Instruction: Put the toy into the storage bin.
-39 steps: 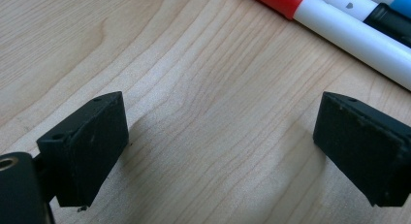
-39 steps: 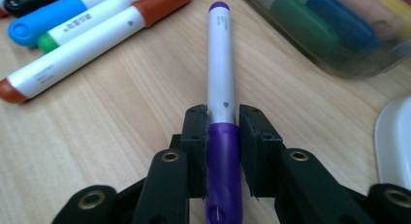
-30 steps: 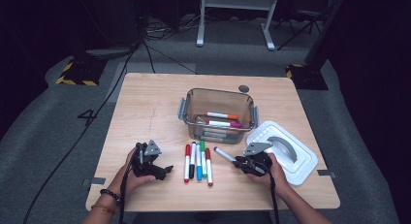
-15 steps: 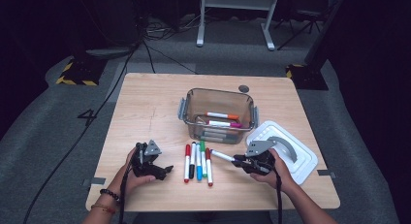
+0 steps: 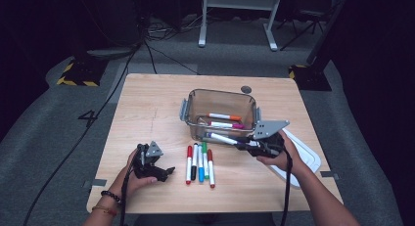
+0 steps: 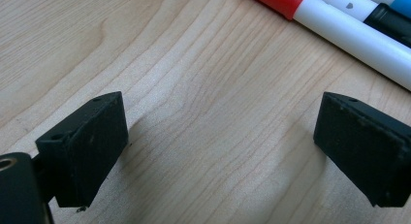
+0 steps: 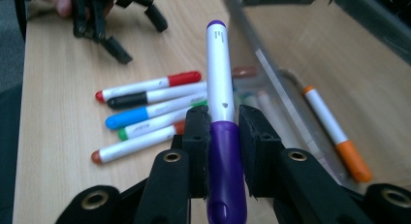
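My right gripper [image 5: 243, 145] is shut on a purple-capped white marker [image 5: 222, 138], holding it off the table at the front rim of the clear container [image 5: 188, 108]. In the right gripper view the marker [image 7: 220, 88] juts forward from between the pads, its purple cap clamped. Two markers, one orange [image 5: 222, 117] and one pink [image 5: 225, 124], lie inside the container. Several markers [image 5: 199, 163] lie in a row on the table before it. At the front left my left gripper [image 5: 164, 171] rests on the wood, open [image 6: 220, 151], with nothing between its jaws.
A white lid [image 5: 306, 157] lies to the right of the container, under my right hand. A small dark disc [image 5: 246, 89] sits behind the container. A red-capped marker [image 6: 339, 20] from the row lies just beyond the left jaws.
My right gripper has risen with the purple marker and carried it up to the container's front rim. The left gripper has stayed where it was.
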Demonstrator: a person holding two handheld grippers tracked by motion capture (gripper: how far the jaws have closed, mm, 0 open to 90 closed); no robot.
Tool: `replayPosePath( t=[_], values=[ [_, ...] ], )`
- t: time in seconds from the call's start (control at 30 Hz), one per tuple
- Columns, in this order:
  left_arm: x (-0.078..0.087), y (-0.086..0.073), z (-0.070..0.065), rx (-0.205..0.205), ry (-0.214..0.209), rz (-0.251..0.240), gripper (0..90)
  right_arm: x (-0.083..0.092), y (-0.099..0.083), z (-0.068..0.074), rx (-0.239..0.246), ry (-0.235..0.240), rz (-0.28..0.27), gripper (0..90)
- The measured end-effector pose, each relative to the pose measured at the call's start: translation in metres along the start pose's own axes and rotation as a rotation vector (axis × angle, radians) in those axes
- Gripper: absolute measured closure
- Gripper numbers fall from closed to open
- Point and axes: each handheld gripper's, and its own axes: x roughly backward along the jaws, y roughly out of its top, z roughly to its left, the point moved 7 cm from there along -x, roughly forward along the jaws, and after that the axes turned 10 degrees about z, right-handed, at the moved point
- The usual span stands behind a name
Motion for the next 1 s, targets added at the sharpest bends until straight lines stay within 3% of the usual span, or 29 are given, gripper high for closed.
replayPosePath(
  t=[0.23, 0.43, 0.67, 0.83, 1.0],
  values=[
    [0.000, 0.000, 0.000, 0.001, 0.000, -0.001, 5.7, 0.011, 0.027, -0.029, 0.016, -0.015, -0.003, 74.5],
    [0.000, 0.000, 0.000, 0.001, 0.000, -0.001, 5.7, 0.010, 0.041, -0.052, 0.019, -0.036, 0.014, 74.5],
    [0.000, 0.000, 0.000, 0.001, 0.000, -0.001, 5.7, -0.006, 0.044, -0.079, -0.001, -0.039, 0.069, 74.4],
    [0.000, 0.000, 0.000, 0.001, 0.000, 0.000, 5.7, -0.020, 0.046, -0.088, -0.009, -0.019, 0.089, 74.4],
    [0.000, 0.000, 0.000, 0.001, 0.000, -0.001, 5.7, -0.036, 0.045, -0.094, 0.015, 0.012, 0.121, 74.4]
  ],
)
